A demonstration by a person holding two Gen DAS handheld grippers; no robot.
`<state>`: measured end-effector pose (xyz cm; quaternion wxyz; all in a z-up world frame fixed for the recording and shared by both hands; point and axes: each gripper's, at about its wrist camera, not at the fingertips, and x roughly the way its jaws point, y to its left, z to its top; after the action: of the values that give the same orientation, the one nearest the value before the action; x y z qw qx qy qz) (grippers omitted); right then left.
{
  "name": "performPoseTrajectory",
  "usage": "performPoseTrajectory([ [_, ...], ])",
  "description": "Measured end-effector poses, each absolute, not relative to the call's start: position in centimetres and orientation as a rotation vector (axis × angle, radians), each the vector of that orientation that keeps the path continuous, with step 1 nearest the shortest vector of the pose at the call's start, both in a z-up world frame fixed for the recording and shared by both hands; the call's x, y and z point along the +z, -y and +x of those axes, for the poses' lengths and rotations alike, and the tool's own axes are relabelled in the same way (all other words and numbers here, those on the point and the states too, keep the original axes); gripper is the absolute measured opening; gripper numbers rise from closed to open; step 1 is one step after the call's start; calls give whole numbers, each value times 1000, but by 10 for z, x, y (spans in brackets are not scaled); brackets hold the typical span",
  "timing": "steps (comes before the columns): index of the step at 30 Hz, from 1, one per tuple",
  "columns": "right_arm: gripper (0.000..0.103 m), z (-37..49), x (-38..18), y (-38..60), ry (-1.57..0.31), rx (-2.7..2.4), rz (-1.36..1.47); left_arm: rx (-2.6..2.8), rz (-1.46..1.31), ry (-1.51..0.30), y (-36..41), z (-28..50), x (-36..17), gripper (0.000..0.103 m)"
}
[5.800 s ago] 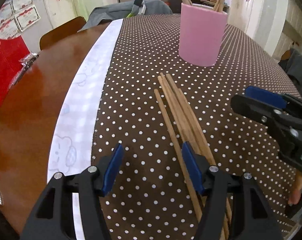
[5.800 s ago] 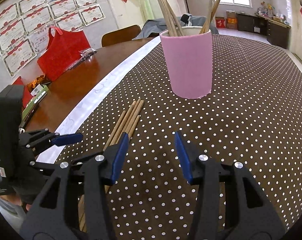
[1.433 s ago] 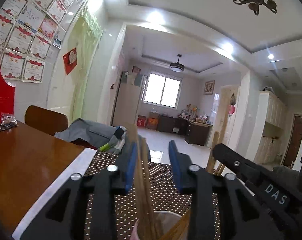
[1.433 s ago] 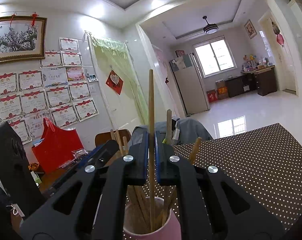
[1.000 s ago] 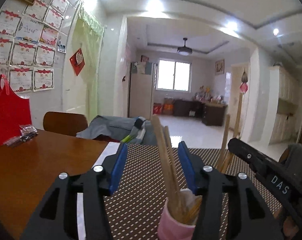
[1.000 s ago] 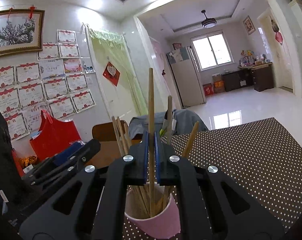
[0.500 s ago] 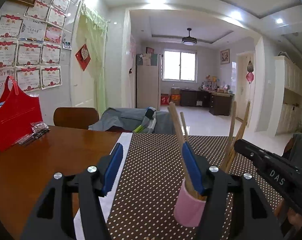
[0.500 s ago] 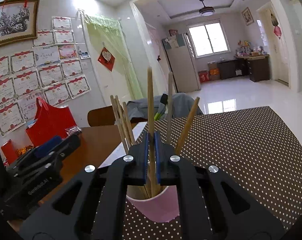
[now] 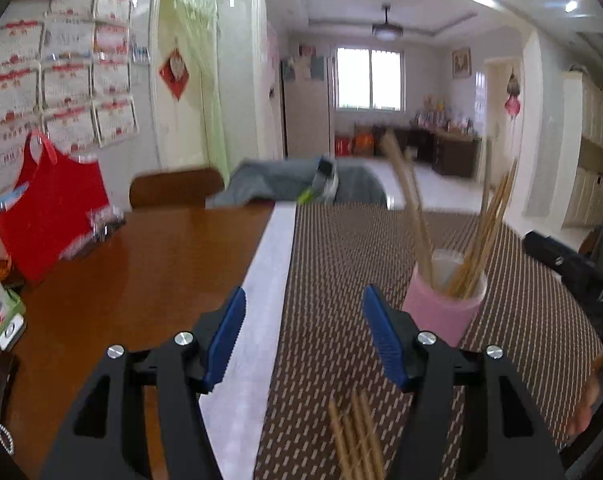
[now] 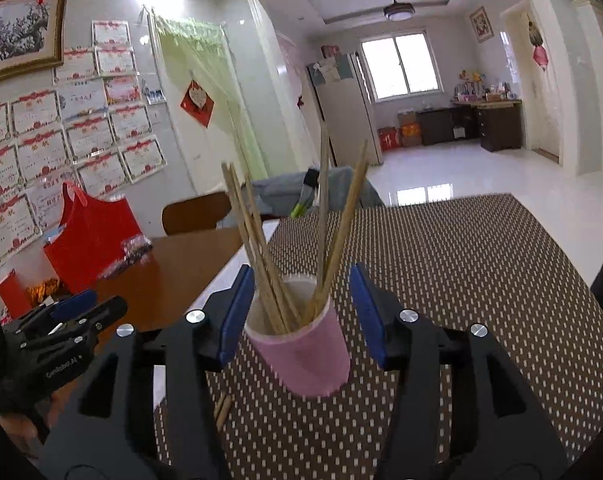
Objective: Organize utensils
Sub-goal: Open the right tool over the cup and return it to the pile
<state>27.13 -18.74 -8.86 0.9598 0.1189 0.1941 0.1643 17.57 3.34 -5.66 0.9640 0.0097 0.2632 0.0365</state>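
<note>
now the pink cup (image 10: 305, 354) stands upright on the brown dotted cloth (image 10: 481, 264) that covers the right part of the counter (image 9: 141, 264), and a bunch of wooden chopsticks (image 10: 269, 264) leans out of its mouth in two fans, some tipped left and some tipped right. in the right wrist view the right gripper (image 10: 301, 312) sits close behind the cup; its jaws are opening, with the cup's rim and the chopsticks seen in the gap between the blue pads (image 10: 235, 312), and neither pad presses on them. the left gripper (image 9: 303, 338) hangs nearer the counter's front edge, jaws wide apart and holding nothing, over the seam where the dotted cloth meets a pale strip of cloth (image 9: 269, 280) running along its left edge. just below the gap between its jaws, a few loose chopsticks (image 9: 355, 436) lie flat on the dotted cloth, pointing toward the cup, which stands well apart from them toward the counter's far right. this view is blurred. on the bare wood at the counter's left side a red bag (image 9: 49, 216) stands near the wall. a wooden chair (image 9: 175, 192) is pushed in at the far edge, with a grey garment (image 9: 285, 182) draped just beside it.
</note>
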Motion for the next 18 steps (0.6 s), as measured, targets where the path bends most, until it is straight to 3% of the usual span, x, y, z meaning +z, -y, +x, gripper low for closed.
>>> performPoseTrajectory([
  [10, 53, 239, -139, 162, -615, 421, 184, 20, -8, -875, -51, 156, -134, 61],
  [18, 55, 227, -168, 157, -720, 460, 196, -12, 101, -971, -29, 143, -169, 61],
])
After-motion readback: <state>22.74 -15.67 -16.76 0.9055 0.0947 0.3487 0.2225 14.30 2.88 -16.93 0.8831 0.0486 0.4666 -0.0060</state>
